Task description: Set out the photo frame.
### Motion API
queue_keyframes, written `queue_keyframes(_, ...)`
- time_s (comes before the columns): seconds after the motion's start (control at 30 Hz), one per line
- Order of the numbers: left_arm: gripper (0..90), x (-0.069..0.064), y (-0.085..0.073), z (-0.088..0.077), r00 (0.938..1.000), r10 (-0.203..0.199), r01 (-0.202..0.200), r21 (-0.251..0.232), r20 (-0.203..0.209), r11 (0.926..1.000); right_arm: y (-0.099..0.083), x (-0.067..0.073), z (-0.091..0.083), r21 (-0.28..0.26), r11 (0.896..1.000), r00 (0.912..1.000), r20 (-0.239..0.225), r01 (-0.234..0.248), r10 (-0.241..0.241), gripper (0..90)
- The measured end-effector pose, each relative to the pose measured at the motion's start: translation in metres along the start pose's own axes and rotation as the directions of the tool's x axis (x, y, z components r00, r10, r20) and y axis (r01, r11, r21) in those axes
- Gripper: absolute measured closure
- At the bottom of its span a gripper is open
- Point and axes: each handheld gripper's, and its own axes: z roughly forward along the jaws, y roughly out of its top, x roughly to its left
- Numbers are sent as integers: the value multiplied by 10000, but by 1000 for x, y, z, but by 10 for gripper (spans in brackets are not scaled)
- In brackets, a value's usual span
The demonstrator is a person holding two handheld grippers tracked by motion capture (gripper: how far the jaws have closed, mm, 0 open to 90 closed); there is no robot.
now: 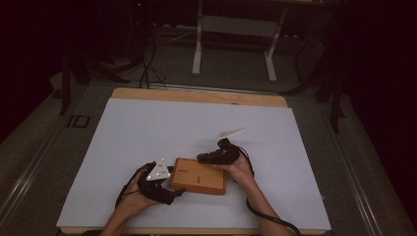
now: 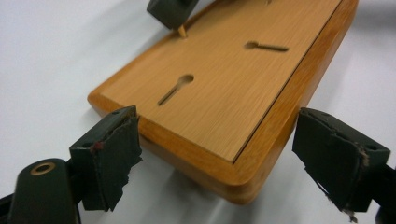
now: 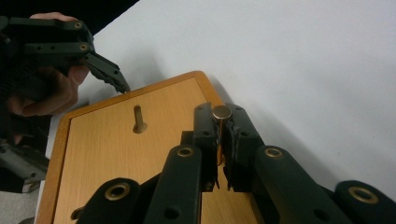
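Observation:
A flat wooden board (image 1: 198,176) with two keyhole slots (image 2: 175,88) lies on the white table cover (image 1: 147,132). My left gripper (image 1: 173,189) is at the board's left end. In the left gripper view its jaws (image 2: 233,154) stand open on either side of the board's near corner, the pads just off the wood. My right gripper (image 1: 204,158) is at the board's far edge, shut on a small brass pin (image 3: 222,112). The pin's tip (image 2: 182,31) points down at the board near that edge. One finger of the left gripper (image 3: 107,72) reaches the board's far corner in the right gripper view.
The white cover runs wide to the left, right and back of the board. A strip of wooden table edge (image 1: 196,96) shows at the back. Beyond it are a white metal stand (image 1: 233,44) and cables (image 1: 147,69) on the dark floor.

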Motion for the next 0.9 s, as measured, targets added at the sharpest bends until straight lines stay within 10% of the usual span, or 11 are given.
queue_keyframes(0.37,96,-4,0,6,9982,470,-450,533,-377,9976,3,1,0,264,9996,10000,60,-31,30,846)
queue_keyframes(0.9,157,-13,6,11,9781,1419,-1336,636,-1523,9890,7,-1,0,408,9989,9997,69,-248,246,846)
